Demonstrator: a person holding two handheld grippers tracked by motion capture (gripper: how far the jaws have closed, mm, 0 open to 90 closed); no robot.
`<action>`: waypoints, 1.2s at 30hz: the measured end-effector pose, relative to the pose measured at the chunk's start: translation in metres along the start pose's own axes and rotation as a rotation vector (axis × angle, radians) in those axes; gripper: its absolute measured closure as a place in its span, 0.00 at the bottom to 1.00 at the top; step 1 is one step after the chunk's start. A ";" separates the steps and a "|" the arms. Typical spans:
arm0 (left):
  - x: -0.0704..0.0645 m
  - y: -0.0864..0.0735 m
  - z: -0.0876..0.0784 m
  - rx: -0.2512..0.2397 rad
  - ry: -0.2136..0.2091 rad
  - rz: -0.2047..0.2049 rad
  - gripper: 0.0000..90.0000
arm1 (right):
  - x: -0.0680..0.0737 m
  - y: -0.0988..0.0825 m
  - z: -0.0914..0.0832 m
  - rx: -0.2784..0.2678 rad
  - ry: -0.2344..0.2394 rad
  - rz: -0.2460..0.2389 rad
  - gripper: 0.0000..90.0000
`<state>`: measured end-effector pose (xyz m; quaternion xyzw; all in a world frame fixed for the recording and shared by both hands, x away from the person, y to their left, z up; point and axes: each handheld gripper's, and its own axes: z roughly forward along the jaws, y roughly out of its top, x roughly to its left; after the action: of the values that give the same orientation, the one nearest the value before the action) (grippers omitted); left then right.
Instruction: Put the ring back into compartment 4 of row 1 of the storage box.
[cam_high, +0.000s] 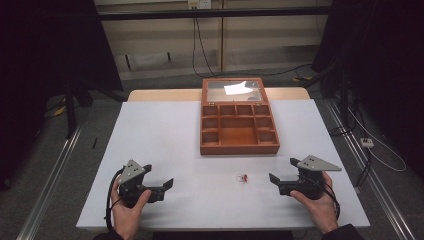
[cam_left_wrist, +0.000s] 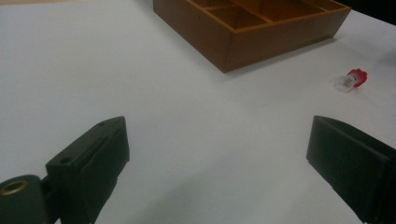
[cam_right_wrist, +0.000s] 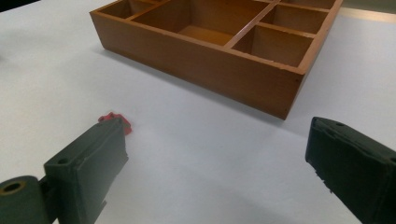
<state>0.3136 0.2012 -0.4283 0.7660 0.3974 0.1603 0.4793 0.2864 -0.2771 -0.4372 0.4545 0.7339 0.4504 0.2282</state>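
white table (cam_high: 165, 150) carries a wooden compartment box (cam_high: 239, 131) by its far edge and a small red-and-clear piece (cam_high: 242, 177) near the front edge, untouched between left gripper (cam_high: 162, 183) and right gripper (cam_high: 281, 172), both wide and empty.

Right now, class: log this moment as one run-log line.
left gripper: open, empty | right gripper: open, empty | small red item: on table between them, untouched | wooden box: lid open

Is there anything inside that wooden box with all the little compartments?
The compartments of the wooden box that face the cameras look empty, showing bare wood. Its near wall hides some compartment floors in both gripper views.
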 end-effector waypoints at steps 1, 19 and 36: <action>0.000 0.000 0.000 -0.001 0.000 0.000 0.06 | 0.001 0.000 0.000 0.006 0.002 0.005 0.06; 0.000 -0.001 -0.001 0.007 -0.004 0.005 0.06 | 0.014 0.009 0.009 0.106 0.086 -0.030 0.06; 0.001 -0.001 0.001 0.009 -0.011 0.008 0.06 | 0.029 0.022 0.030 0.176 0.182 -0.100 0.10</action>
<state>0.3142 0.2018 -0.4293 0.7706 0.3924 0.1562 0.4772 0.3051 -0.2342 -0.4302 0.3928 0.8100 0.4115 0.1422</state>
